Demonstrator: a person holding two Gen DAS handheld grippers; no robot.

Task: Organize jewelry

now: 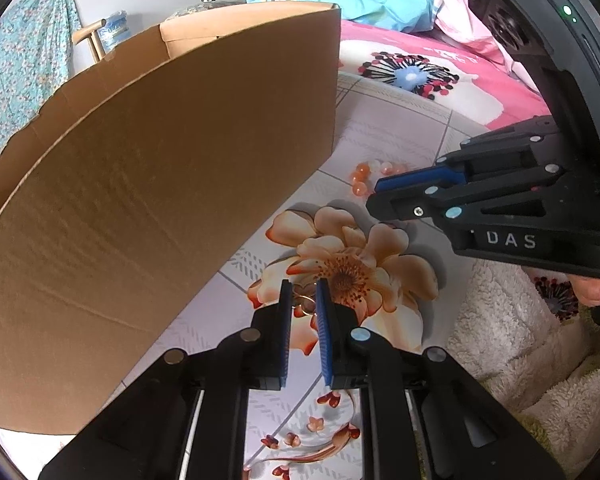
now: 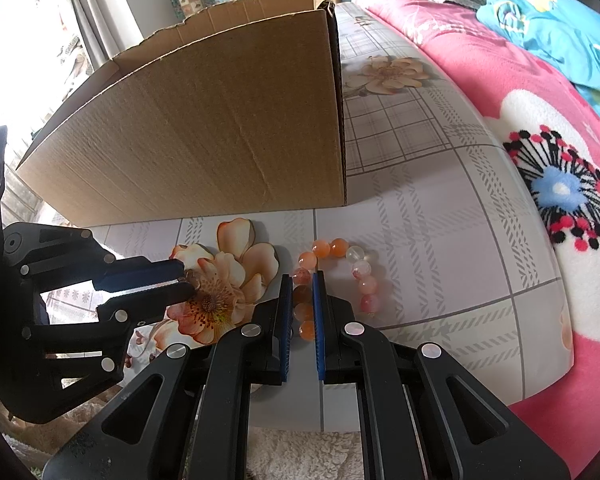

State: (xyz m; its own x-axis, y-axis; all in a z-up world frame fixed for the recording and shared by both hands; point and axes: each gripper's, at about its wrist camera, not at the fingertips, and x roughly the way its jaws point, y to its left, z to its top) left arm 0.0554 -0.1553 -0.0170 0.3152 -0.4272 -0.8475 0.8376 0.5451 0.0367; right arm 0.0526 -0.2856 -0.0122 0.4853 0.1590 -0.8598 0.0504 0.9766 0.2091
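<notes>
While spread under everything, flowered sheet (image 2: 420, 208), with pink blanket (image 2: 480, 80) at far right. Tall open cardboard box (image 2: 204, 136) standing at far left. Left gripper (image 1: 304, 294) nearly closed, blue pads pinching thin gold rings (image 1: 305, 300) on the printed orange flower (image 1: 348, 272). Right gripper (image 2: 302, 286) likewise nearly closed, clamped on near-left side of orange bead bracelet (image 2: 340, 276), lying right of that flower, near the box.

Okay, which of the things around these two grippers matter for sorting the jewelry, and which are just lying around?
Job:
- bead bracelet, between the right gripper fingers
- small ring, between the left gripper fingers
- cardboard box

Lying about:
- pink blanket
- blue garment
- white fleece
</notes>
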